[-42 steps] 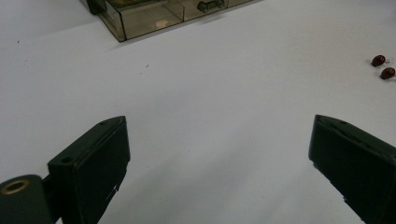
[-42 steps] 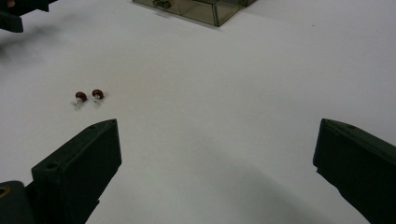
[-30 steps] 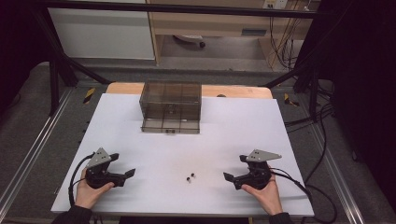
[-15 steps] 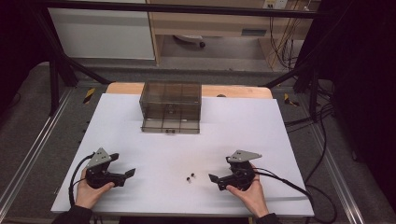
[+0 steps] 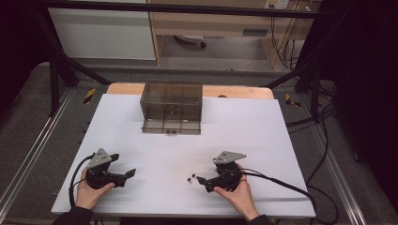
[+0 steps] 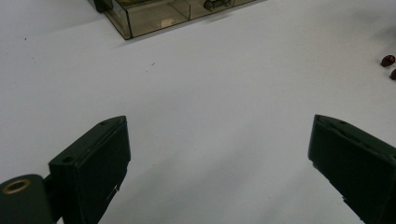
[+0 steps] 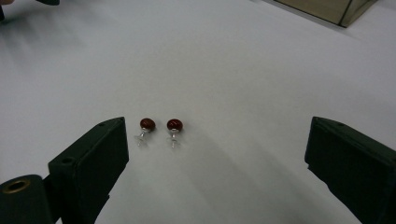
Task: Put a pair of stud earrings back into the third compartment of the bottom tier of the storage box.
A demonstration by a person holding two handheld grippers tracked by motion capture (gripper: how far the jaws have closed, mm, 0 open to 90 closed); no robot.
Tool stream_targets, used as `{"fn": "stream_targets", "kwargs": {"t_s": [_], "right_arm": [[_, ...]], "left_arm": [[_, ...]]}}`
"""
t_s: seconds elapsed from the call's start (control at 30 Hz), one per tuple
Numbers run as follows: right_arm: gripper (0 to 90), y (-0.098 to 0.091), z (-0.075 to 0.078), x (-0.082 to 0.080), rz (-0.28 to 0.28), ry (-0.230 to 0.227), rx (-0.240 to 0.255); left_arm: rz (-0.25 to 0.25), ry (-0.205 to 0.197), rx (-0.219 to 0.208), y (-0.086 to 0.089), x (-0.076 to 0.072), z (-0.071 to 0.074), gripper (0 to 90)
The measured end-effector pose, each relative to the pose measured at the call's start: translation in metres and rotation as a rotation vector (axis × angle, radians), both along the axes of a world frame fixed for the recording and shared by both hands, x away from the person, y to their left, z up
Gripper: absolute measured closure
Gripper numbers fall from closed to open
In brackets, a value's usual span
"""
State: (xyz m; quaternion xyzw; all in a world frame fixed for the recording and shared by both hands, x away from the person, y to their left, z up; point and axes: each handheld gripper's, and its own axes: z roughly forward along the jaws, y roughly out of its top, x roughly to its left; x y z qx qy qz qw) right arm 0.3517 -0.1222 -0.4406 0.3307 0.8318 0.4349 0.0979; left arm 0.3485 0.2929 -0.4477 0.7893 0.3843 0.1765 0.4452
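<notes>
Red earrings (image 7: 161,126) lie just ahead of the right gripper (image 7: 215,154), nearer its left jaw. Jaws just been closing slightly, wide apart, gripping nothing. Left gripper (image 6: 217,158) released, empty.

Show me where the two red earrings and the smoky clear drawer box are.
left earring (image 7: 147,123), right gripper view, on its red bead
right earring (image 7: 175,124), right gripper view, on its red bead
drawer box (image 5: 172,107), high view, on its front wall

Two dark-red earrings (image 7: 161,126) with clear, silvery backs lie on a plain white table (image 7: 233,70), ahead of and between the right gripper (image 7: 215,154)'s matt black jaws; far beyond them stands a smoky, translucent grey-brown drawer box (image 5: 172,108).
</notes>
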Motion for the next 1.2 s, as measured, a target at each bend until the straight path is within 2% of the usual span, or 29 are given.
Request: {"fn": "stream_targets", "kwargs": {"t_s": [0.2,0.23,0.27,0.37,0.5,0.73,0.9,1.1,1.2], "right_arm": [[16.5,0.011,-0.001,-0.001,0.017,-0.002,-0.006],[21.8,0.014,-0.002,-0.001,0.029,-0.006,0.008],[21.8,0.014,-0.002,-0.001,0.029,-0.006,0.008],[30.5,0.016,-0.004,0.000,0.029,-0.003,0.009],[37.7,0.018,-0.006,0.000,0.036,0.009,0.016],[52.9,0.020,-0.012,0.000,0.052,0.021,0.001],[60.1,0.022,-0.012,-0.001,0.061,0.015,-0.012],[64.6,0.024,-0.015,0.000,0.072,0.015,-0.030],[67.5,0.025,-0.016,0.000,0.070,0.016,-0.022]], "left_arm": [[-0.004,0.001,0.005,0.000,0.000,0.000,5.3],[-0.005,0.001,0.005,-0.001,0.000,0.000,5.4],[-0.006,0.002,0.006,-0.001,0.000,0.000,5.4],[-0.003,0.003,0.003,0.000,0.000,-0.001,5.4],[-0.005,0.002,0.001,0.000,0.000,0.000,5.6],[-0.004,0.002,-0.001,0.000,0.000,0.000,5.9],[-0.004,0.002,-0.002,0.000,0.000,0.000,6.0],[-0.002,0.001,-0.004,0.000,0.000,0.000,6.1],[-0.004,0.002,-0.003,0.000,0.000,0.000,6.2]]}}
